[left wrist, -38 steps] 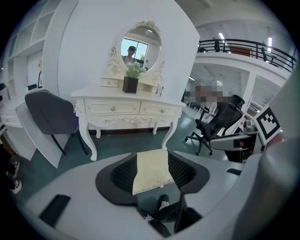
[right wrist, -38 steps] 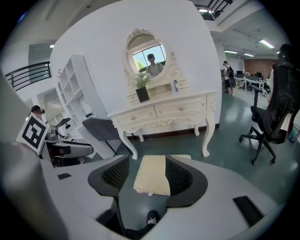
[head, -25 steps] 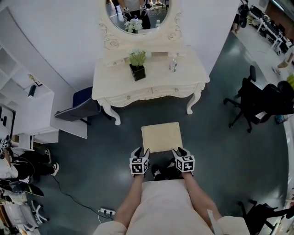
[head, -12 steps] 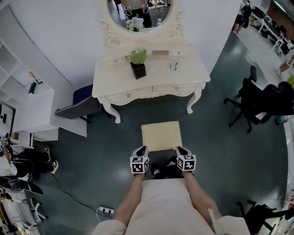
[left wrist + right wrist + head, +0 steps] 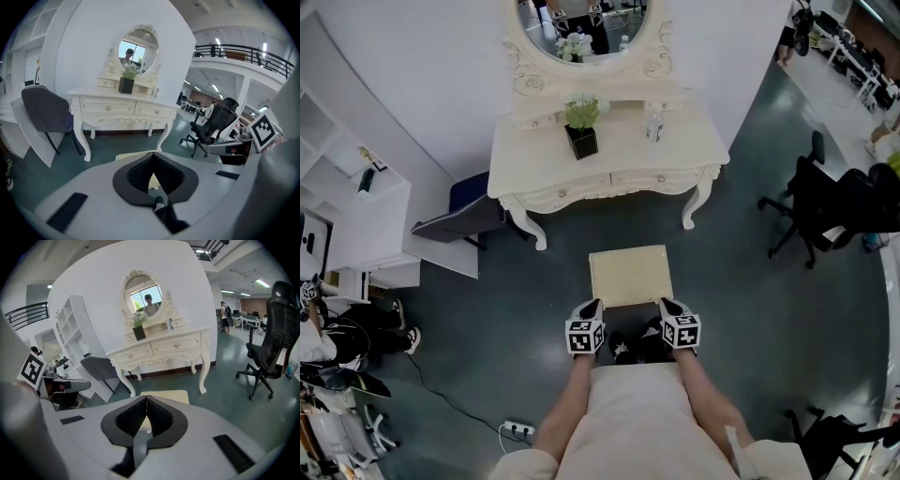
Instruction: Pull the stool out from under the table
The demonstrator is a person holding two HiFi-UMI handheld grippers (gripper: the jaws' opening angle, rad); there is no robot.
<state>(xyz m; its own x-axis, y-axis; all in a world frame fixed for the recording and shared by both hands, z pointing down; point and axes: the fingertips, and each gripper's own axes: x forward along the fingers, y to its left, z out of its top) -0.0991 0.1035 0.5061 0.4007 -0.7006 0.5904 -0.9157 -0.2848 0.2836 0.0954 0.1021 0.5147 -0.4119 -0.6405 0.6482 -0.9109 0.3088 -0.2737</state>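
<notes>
square cream stool (image 5: 630,277), carved white table (image 5: 684,150)

Left gripper (image 5: 592,306), right gripper (image 5: 667,305): jaws closed, empty, side by side.

One stool (image 5: 630,276), one dressing table (image 5: 675,155), one mirror (image 5: 586,23), one plant (image 5: 580,120).

no readable text, no brand names, no numbers, no signs
</notes>
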